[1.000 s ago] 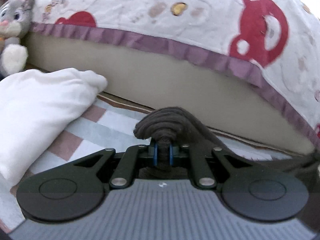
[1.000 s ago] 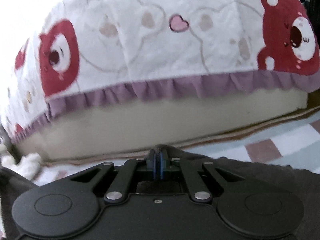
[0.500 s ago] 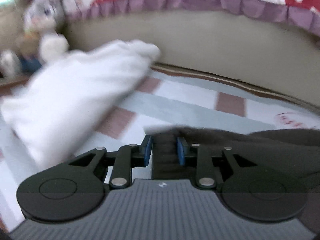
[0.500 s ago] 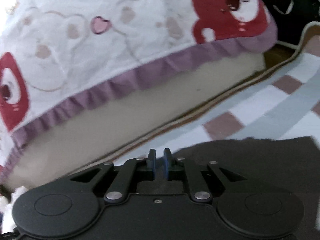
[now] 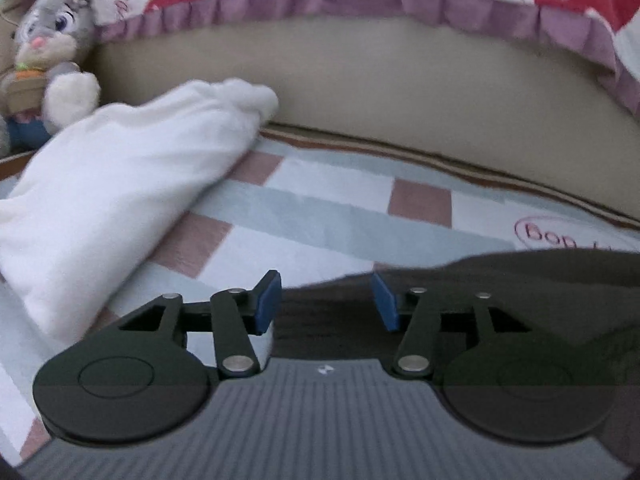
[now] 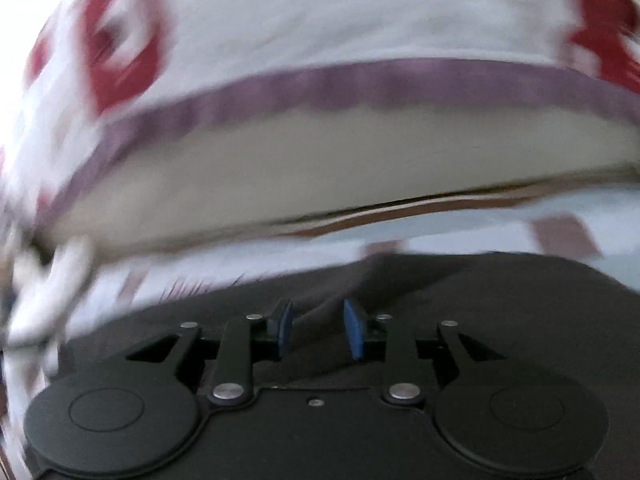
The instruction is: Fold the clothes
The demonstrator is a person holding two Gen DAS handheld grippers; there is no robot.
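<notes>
A dark brown garment [image 5: 520,292] lies flat on the checked bed sheet [image 5: 320,216]. My left gripper [image 5: 326,300] stands open just above the garment's near edge, its blue pads [image 5: 267,300] apart with cloth under them but not pinched. In the right wrist view, which is blurred by motion, the same dark garment [image 6: 480,292] spreads under my right gripper [image 6: 318,330], which is open with a fold of cloth lying between its blue pads [image 6: 354,330]. A folded white garment [image 5: 120,176] rests to the left.
A pillow with a red bear print and purple frill [image 5: 360,0] rises behind the sheet, also filling the right wrist view as the pillow [image 6: 320,40]. A grey plush rabbit [image 5: 48,52] sits at the far left beside the white garment.
Both grippers have let go of the dark garment and opened wide. The garment, held up in a bunch a second ago, now lies flat on the sheet. The right view is swinging.
</notes>
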